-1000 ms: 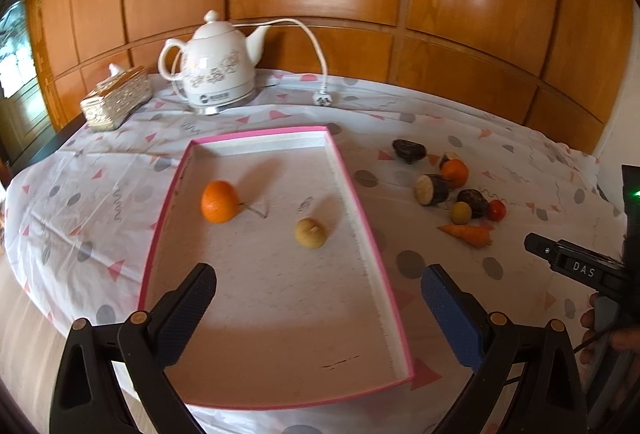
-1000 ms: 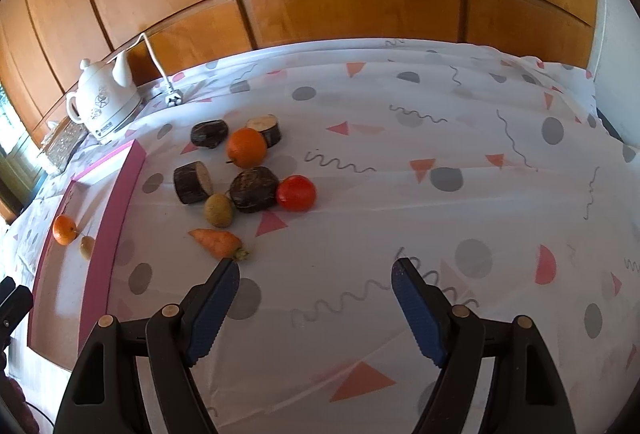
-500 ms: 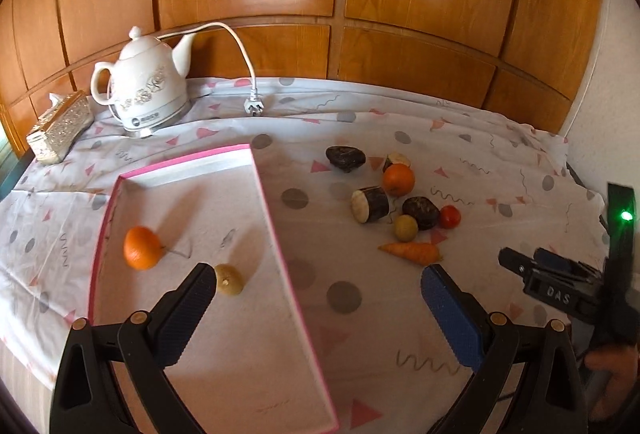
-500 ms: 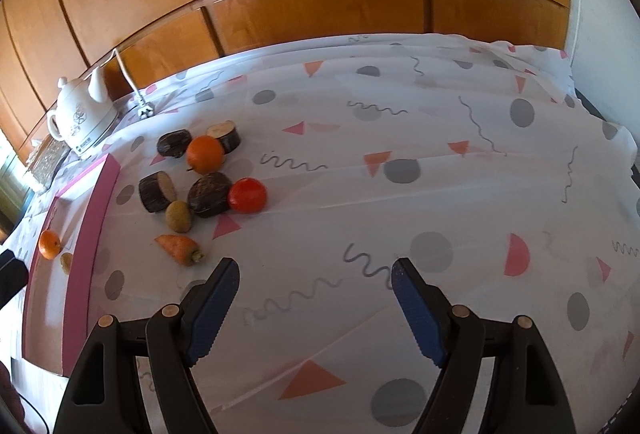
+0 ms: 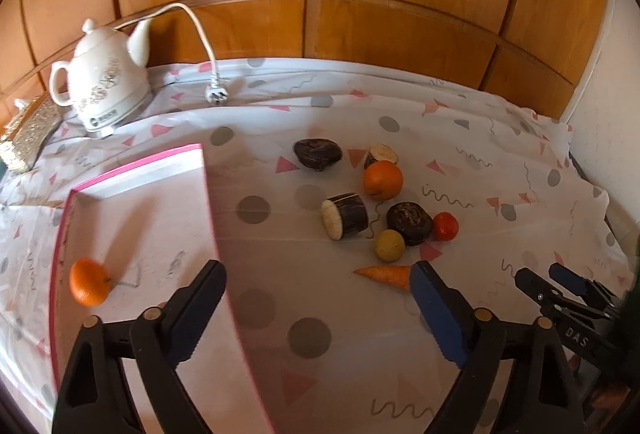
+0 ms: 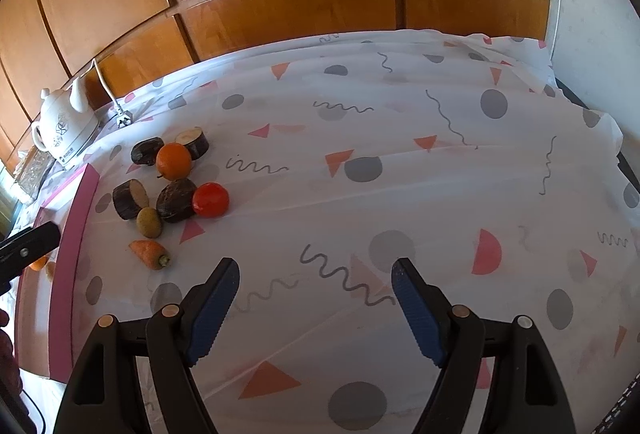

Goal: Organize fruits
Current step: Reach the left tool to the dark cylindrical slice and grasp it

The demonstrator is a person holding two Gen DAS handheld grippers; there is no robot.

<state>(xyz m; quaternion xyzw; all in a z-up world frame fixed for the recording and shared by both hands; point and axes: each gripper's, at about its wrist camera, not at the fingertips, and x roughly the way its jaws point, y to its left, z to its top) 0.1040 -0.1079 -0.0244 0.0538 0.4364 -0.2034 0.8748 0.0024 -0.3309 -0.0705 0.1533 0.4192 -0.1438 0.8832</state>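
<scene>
Your left gripper (image 5: 316, 308) is open and holds nothing. It hangs over the right wall of the pink tray (image 5: 212, 218). Your right gripper (image 6: 316, 308) is open too, with nothing in it, over a bare part of the spotted cloth (image 6: 400, 154).

Inside the tray, near its left wall, sits one orange (image 5: 90, 281). A second small fruit in the tray shows only from the right camera, past the pink wall, and it is too blurry to name.

Just past your left gripper's right finger lies a carrot (image 5: 386, 274) on the cloth, its tip toward the tray. Behind it is a small yellow-green fruit (image 5: 389, 245), touching a dark round piece (image 5: 410, 218). A red tomato (image 5: 445, 226) sits right beside that dark piece. To the left is a cut log-shaped piece (image 5: 346, 215) with a pale end. Farther back is another orange (image 5: 383, 180), then a second cut piece (image 5: 382, 154) and a dark lump (image 5: 318, 153).

At the far left stands a white teapot (image 5: 104, 82) with its cord and plug (image 5: 215, 95), and a gold box (image 5: 28, 134) beside it
</scene>
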